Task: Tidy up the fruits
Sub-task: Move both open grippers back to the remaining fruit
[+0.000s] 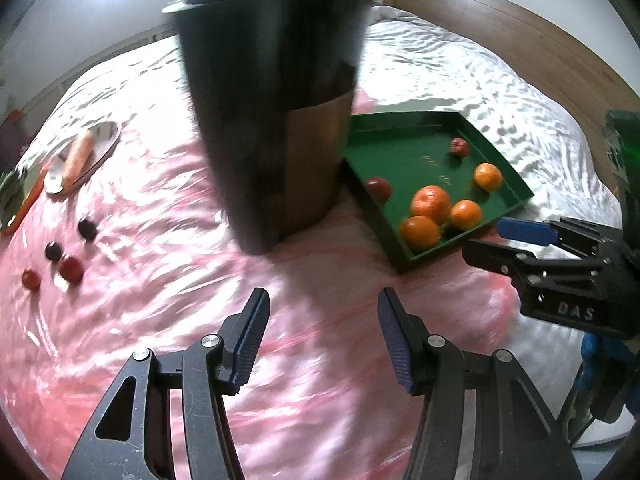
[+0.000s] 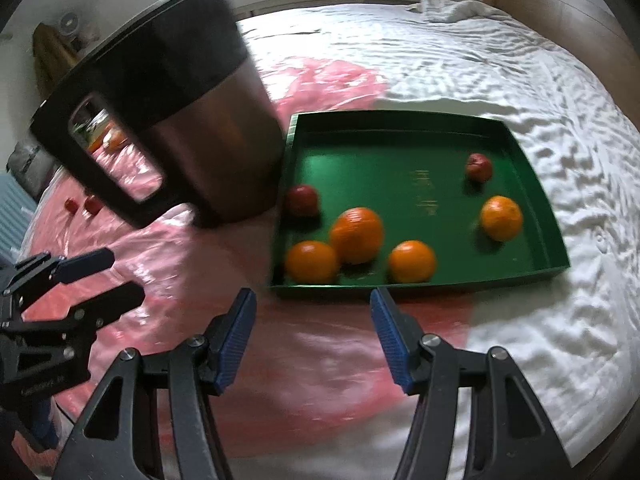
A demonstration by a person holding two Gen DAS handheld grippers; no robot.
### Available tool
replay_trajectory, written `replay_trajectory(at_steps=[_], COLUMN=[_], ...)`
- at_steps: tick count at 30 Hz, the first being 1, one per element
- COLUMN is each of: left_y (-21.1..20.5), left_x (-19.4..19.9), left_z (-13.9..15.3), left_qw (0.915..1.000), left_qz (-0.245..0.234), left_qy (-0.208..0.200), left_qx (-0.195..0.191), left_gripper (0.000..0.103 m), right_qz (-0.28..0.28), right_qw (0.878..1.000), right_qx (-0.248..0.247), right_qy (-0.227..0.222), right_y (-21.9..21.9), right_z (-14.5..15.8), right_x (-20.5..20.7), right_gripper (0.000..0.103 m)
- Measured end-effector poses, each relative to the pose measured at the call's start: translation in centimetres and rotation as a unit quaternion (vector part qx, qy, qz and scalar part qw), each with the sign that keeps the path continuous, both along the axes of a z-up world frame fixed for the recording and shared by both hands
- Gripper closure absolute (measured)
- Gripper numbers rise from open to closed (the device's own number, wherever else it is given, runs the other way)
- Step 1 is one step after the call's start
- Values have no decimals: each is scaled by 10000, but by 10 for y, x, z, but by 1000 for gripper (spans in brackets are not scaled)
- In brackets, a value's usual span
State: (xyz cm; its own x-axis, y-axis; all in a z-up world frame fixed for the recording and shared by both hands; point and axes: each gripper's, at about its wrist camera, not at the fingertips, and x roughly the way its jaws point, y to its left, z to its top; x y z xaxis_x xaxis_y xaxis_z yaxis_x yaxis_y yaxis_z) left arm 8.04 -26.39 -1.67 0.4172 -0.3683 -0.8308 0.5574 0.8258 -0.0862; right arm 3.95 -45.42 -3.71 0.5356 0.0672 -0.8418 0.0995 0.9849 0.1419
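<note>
A green tray (image 1: 404, 156) (image 2: 532, 184) lies on the bed and holds several oranges (image 1: 430, 200) (image 2: 356, 234) and two small red fruits (image 1: 460, 146) (image 2: 479, 167). Several small red and dark fruits (image 1: 71, 269) lie loose on the pink sheet at the left; two show in the right wrist view (image 2: 93, 205). My left gripper (image 1: 322, 340) is open and empty above the pink sheet, near the tray's front. My right gripper (image 2: 312, 340) is open and empty just in front of the tray's near edge; it also shows in the left wrist view (image 1: 492, 240).
A tall dark kettle-like jug (image 1: 272, 120) (image 2: 172, 120) stands just left of the tray. A round plate (image 1: 86, 156) with a carrot (image 1: 78, 156) lies at the far left. A wooden headboard (image 1: 520, 40) borders the bed.
</note>
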Motion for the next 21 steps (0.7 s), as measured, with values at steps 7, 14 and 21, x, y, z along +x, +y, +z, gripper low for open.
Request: replay_trajectory(at_steps=[7,14,21], left_y=[44,94,155], left_x=[2,10,25], left_z=[-1,0,2], left_qw=[9994,9971,9921], left_qz=[335,742,1244], left_qy=[60,63,72], left_qx=[75,147,160], left_gripper=[53,53,53], right_qz=[390,880,1547], right_qw=[9992,9957,9870], right_qx=[96,256,413], right_qy=[53,134,103], right_y=[41,94,162], right_z=[2,1,4], right_x=[2,7,25], right_gripper=[0,0,0])
